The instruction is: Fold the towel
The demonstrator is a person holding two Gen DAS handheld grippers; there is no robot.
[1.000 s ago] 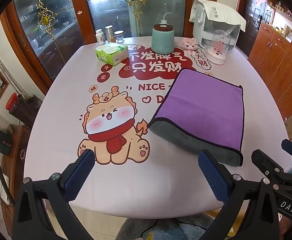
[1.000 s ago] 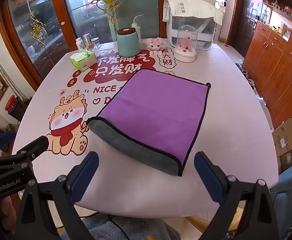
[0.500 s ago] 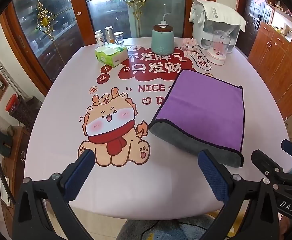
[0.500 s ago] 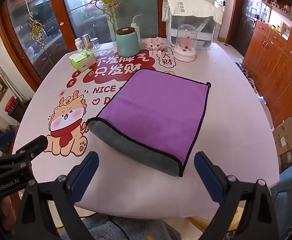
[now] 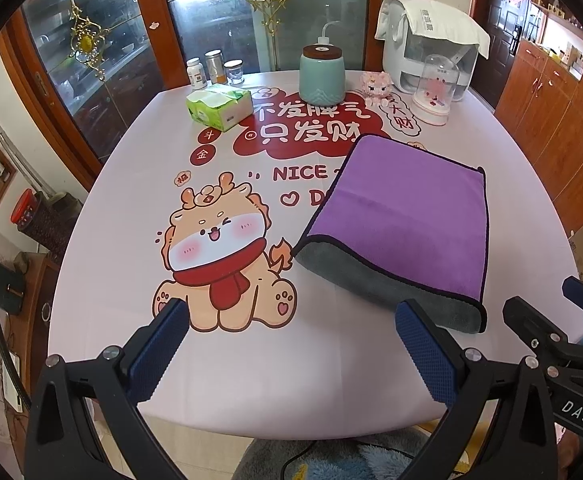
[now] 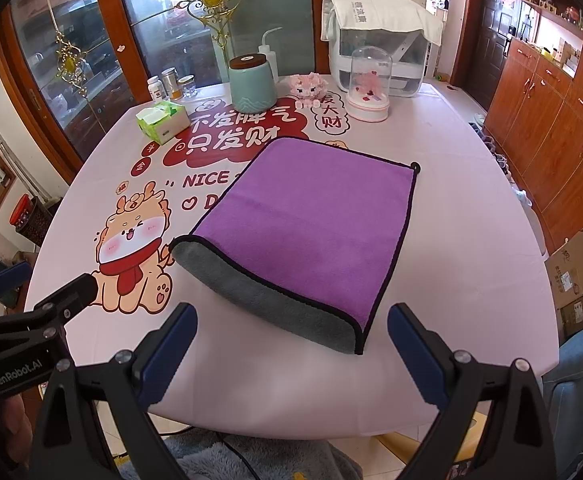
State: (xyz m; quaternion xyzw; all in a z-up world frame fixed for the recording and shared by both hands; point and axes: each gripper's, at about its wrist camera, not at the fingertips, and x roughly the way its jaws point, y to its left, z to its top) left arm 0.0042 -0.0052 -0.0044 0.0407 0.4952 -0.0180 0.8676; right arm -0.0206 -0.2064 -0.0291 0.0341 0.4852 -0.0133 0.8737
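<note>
the purple microfibre towel with grey underside and black hem lies on the round table with the pink cartoon cloth, folded once, its grey fold nearest. the left gripper and the right gripper hover at the table edge, jaws wide apart, holding nothing. for a neat second fold, each should probably pinch one near corner through both layers and carry them evenly to the far hem.
</note>
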